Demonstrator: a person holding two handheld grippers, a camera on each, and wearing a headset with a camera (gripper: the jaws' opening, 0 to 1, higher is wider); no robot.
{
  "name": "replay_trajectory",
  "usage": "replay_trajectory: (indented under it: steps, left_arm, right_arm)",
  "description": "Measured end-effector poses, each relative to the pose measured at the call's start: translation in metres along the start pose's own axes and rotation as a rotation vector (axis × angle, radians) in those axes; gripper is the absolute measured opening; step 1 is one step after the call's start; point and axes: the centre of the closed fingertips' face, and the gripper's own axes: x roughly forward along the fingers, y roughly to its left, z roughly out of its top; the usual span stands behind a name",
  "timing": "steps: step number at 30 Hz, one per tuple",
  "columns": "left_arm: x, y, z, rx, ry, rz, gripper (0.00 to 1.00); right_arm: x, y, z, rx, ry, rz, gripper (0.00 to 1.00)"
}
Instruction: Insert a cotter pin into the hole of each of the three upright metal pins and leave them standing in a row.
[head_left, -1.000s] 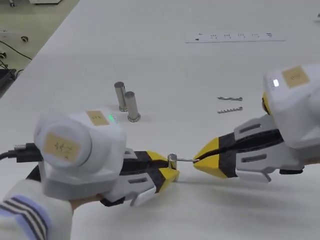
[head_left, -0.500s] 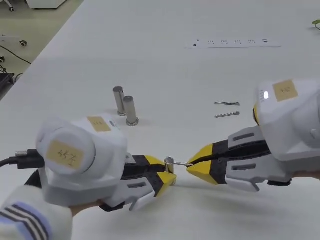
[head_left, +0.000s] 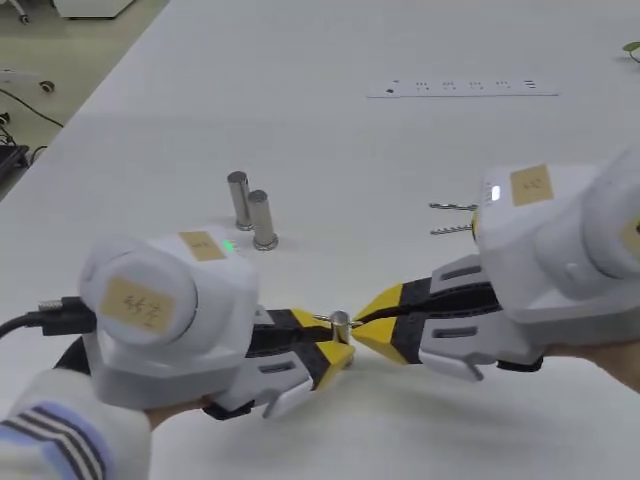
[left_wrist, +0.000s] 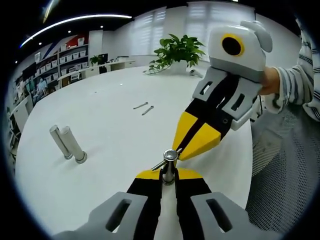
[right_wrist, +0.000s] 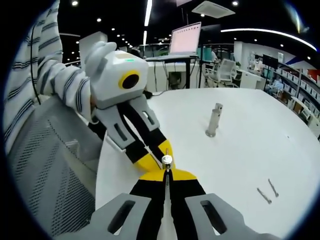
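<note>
Nearest the work, the left gripper: yellow-tipped jaws pressed together on the shank of a short silver cylindrical metal pin, held upright low over the white tabletop. Facing it nose to nose, the right gripper: jaws pinched on a thin steel cotter pin, tips almost touching the head of the held pin. In the left gripper view, bare end of the cotter pin protruding past the far side of that head, hence judged through the cross-hole or very nearly home; neither grip released.

Stage, as judged: first of three insertions close to finished, none set down complete.

Remaining work: rear upright pin and front upright pin, standing close beside each other, apart from the grippers on the far left, heads bare as far as can be told. Matching stock: far spare cotter pin and near spare cotter pin, lying roughly parallel beyond the right gripper.

All loose parts directly on the tabletop, not in any tray or box.
</note>
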Motion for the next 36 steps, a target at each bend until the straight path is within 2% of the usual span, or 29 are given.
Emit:
replay_trajectory:
  steps: [1, 4, 7, 8, 14, 20, 29, 36]
  left_arm:
    - [0.000, 0.000, 0.000, 0.017, 0.000, 0.004, 0.08]
    - [0.000, 0.000, 0.000, 0.012, -0.003, 0.004, 0.07]
    - [0.001, -0.001, 0.000, 0.012, -0.001, -0.001, 0.08]
    - [0.001, -0.001, 0.000, 0.012, -0.002, -0.001, 0.08]
    - [0.001, 0.000, -0.001, 0.001, -0.009, -0.001, 0.08]
    - [0.002, 0.000, 0.000, 0.021, -0.011, 0.003, 0.08]
    - [0.003, 0.001, 0.000, 0.023, -0.014, 0.004, 0.07]
    - [0.003, 0.001, 0.000, 0.026, -0.015, 0.002, 0.07]
  right_arm:
    - [0.000, 0.000, 0.000, -0.006, 0.000, 0.000, 0.03]
    - [-0.001, 0.001, -0.001, -0.026, 0.003, 0.010, 0.04]
    - [-0.002, 0.000, -0.002, -0.048, 0.003, -0.002, 0.16]
    - [-0.004, 0.001, -0.003, -0.050, 0.005, -0.001, 0.17]
    - [-0.011, 0.003, -0.003, -0.054, 0.003, 0.009, 0.10]
    - [-0.014, 0.001, 0.001, -0.078, -0.011, 0.007, 0.05]
    - [-0.010, 0.002, 0.005, -0.098, -0.021, 0.012, 0.05]
    - [-0.011, 0.006, 0.005, -0.053, -0.041, 0.028, 0.08]
